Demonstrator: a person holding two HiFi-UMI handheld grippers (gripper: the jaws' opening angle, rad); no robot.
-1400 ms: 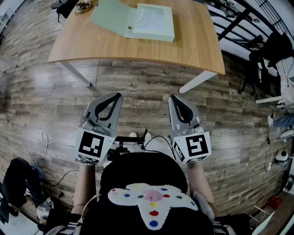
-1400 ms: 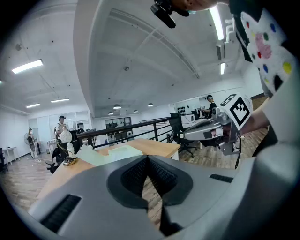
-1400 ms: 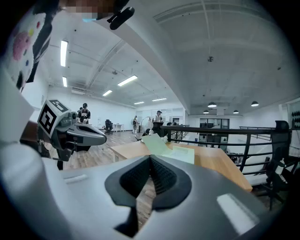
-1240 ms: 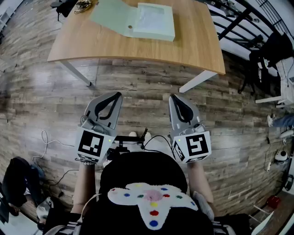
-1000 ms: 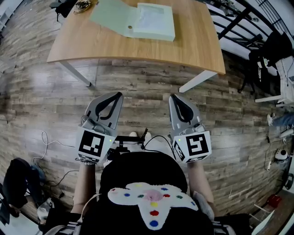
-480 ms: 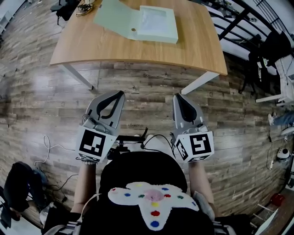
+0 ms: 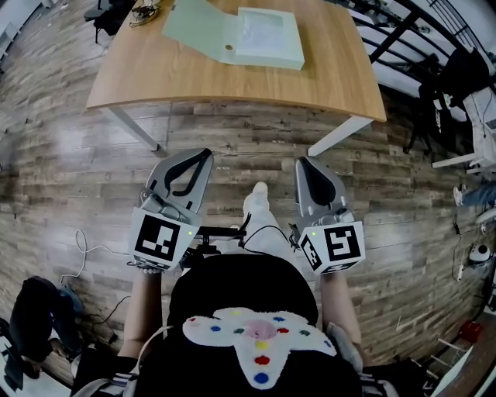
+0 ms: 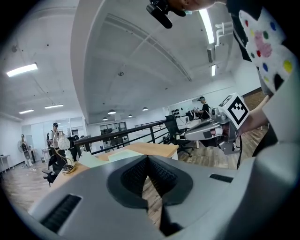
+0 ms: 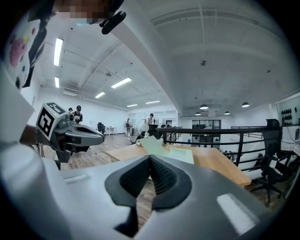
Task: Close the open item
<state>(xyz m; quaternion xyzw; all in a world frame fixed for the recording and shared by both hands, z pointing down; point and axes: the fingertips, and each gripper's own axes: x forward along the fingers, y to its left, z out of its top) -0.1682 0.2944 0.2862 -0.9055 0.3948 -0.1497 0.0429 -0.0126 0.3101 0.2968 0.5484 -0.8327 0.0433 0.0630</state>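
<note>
A pale green box file (image 7: 248, 35) lies open on the wooden table (image 7: 232, 81), its lid flap spread out to the left and its tray to the right. It shows small in the left gripper view as the box file (image 8: 117, 155) and in the right gripper view as the box file (image 9: 164, 149). My left gripper (image 7: 203, 155) and right gripper (image 7: 304, 163) hang side by side over the floor, well short of the table. Both are shut with nothing between the jaws, as seen at the left gripper (image 8: 149, 159) and the right gripper (image 9: 150, 159).
The table stands on white legs (image 7: 128, 128) over a wood-plank floor. Dark gear (image 7: 116, 12) sits at its far left corner. Office chairs (image 7: 453, 77) and a black railing stand to the right. A cable (image 7: 81, 248) lies on the floor at left. A shoe (image 7: 258, 198) shows between the grippers.
The table has slid slightly lower and nearer in the head view. A foot has stepped forward between the grippers. Both grippers stay shut and level.
</note>
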